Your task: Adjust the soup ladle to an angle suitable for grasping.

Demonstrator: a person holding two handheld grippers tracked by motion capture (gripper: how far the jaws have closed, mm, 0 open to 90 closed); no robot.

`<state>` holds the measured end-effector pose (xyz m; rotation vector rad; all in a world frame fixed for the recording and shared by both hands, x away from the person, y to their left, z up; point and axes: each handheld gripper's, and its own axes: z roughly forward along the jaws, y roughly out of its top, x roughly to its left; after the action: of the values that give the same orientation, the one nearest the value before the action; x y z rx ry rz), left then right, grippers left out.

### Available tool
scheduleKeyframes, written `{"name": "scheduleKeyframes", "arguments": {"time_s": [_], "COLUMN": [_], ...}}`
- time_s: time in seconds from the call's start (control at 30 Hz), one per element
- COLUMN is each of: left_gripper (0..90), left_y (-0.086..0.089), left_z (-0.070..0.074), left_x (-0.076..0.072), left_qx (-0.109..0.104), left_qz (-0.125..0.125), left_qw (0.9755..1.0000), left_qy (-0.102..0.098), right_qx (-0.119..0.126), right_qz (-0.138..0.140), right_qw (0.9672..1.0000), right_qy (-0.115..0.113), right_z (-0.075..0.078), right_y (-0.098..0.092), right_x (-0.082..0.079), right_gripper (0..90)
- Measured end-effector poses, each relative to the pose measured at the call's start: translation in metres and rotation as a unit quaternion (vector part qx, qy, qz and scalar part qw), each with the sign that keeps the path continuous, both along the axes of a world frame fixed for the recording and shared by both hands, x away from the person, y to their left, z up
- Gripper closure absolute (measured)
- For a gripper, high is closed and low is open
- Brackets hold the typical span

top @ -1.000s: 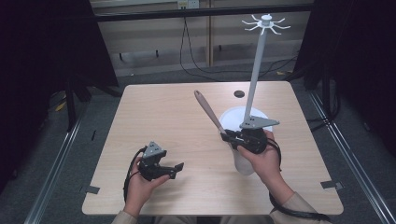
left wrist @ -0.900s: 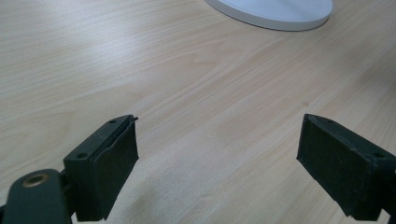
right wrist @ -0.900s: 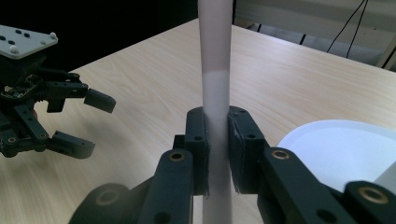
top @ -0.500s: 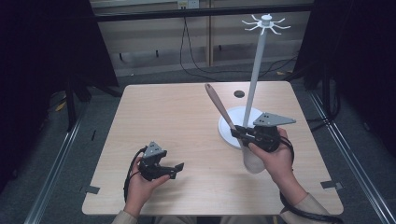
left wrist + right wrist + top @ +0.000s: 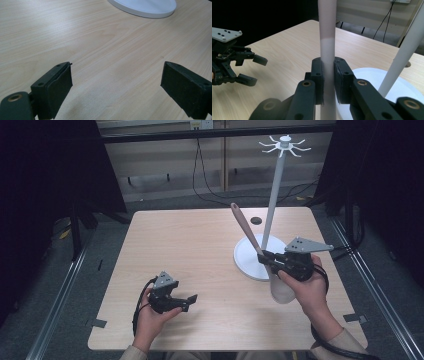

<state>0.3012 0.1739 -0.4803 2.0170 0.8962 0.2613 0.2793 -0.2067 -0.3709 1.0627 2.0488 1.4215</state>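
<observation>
The spatula (image 5: 255, 247) is held off the tabletop (image 5: 200, 250) near the right edge, tilted so that its brown handle end rises up and away toward the far edge while its pale blade hangs low by the person's right hand (image 5: 307, 287). The right gripper (image 5: 265, 259) is clenched on it: in the right gripper view both pads press flat against the pale shaft (image 5: 327, 62) from either side (the shaft runs straight up between them). Just behind the spatula stands the white rack (image 5: 272, 195), its thin pole rising from a round white base (image 5: 247, 260) near the right edge and ending in a ring of small hooks at the top. A small dark round spot (image 5: 256, 220) lies on the tabletop close to the far edge, beside the pole. Well apart, toward the near left corner, the left gripper (image 5: 187, 301) is released, its jaws standing wide with bare wood between them, held low over the tabletop in the person's left hand (image 5: 150, 317).
</observation>
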Motion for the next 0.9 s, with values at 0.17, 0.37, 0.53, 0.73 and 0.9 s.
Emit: {"name": "scheduleKeyframes", "arguments": {"time_s": [0.17,0.37,0.53,0.73,0.9], "left_gripper": [8.4,7.4,7.4,7.4,7.5], "left_y": [0.000,-0.001,-0.002,-0.002,-0.003], "left_z": [0.000,0.000,0.001,0.002,0.001], "left_x": [0.000,0.000,-0.001,-0.001,-0.001], "left_qx": [-0.003,0.000,-0.002,0.002,0.000], "left_qz": [-0.001,0.000,-0.002,0.000,-0.004], "left_qw": [1.0000,1.0000,1.0000,1.0000,0.9999], "left_qy": [0.000,-0.001,-0.006,-0.009,-0.010], "right_qx": [0.001,0.004,0.000,0.003,-0.001], "right_qz": [-0.002,-0.007,-0.009,-0.012,-0.020], "right_qw": [1.0000,0.9998,0.9997,0.9992,0.9982], "right_qy": [-0.007,-0.016,-0.025,-0.039,-0.057], "right_z": [0.007,0.015,0.025,0.034,0.041], "right_y": [-0.003,-0.007,-0.011,-0.014,-0.019], "right_x": [-0.004,-0.007,-0.010,-0.016,-0.022], "right_gripper": [79.3,79.3,79.3,79.3,79.3]}}
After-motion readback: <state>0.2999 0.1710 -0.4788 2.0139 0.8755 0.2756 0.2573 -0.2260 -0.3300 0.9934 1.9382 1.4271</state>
